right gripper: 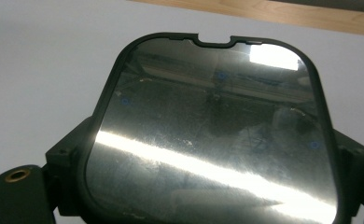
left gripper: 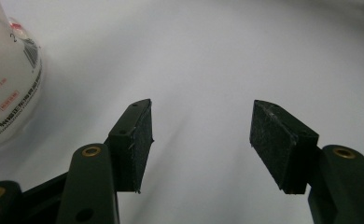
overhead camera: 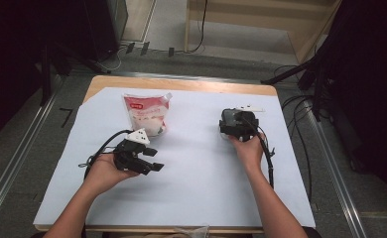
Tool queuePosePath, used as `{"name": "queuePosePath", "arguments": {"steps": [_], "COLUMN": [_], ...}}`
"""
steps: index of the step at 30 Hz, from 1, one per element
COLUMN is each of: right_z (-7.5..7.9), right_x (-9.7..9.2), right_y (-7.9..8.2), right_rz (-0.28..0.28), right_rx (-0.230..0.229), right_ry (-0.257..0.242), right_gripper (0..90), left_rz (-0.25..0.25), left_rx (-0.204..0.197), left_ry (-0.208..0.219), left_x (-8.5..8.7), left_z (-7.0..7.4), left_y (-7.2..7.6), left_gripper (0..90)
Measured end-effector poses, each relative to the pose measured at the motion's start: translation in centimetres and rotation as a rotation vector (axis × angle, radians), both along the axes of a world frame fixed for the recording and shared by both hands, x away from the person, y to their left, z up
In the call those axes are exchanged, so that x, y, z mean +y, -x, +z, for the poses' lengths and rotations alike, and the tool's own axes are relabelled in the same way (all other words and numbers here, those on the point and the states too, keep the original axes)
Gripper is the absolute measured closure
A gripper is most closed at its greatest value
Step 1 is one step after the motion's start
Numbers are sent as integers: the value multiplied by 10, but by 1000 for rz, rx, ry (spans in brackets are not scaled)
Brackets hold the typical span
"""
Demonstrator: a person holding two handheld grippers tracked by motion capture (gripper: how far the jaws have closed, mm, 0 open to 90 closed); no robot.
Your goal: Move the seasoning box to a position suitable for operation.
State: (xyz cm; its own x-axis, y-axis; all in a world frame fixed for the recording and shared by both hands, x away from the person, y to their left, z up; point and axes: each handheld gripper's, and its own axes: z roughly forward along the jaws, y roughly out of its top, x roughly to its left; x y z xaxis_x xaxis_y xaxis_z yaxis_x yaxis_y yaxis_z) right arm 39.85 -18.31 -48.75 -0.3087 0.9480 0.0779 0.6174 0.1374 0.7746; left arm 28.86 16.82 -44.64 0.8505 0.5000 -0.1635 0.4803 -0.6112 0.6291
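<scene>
Right gripper (overhead camera: 237,125), right of centre in the high view, jaws clamped on a glossy black lidded box (right gripper: 208,140); smooth sides could slip. Left gripper (left gripper: 201,140) released, near pouch (overhead camera: 147,114).

Wooden table (overhead camera: 181,83) — white sheet (overhead camera: 196,168) — pouch (overhead camera: 147,115) on it.

Two claws: left claw (overhead camera: 154,159), right claw (right gripper: 208,154); one pouch (overhead camera: 147,115); one dark tray (right gripper: 208,140)
</scene>
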Motion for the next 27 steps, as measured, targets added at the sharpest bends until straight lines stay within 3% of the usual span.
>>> {"name": "queuePosePath", "arguments": {"steps": [3, 5, 8, 17, 27], "right_z": [2, 3, 3, 8, 23], "right_x": [0, -2, -5, -3, 1], "right_y": [2, 2, 1, 3, 12], "right_rz": [-2, -11, -13, -6, 37], "right_rx": [-17, -29, -23, -31, -62], "right_ry": [23, 12, -13, 6, -17], "right_gripper": [151, 160, 161, 162, 167], "left_rz": [4, 3, 4, -1, -20], "left_rx": [0, 1, -1, 1, -1], "left_ry": [8, 2, 3, 8, 22], "left_x": [0, 0, 0, 1, 1], "left_z": [0, 0, 0, 0, 3], "left_y": [1, 0, 0, 0, -1], "left_gripper": [402, 399, 398, 397, 401]}}
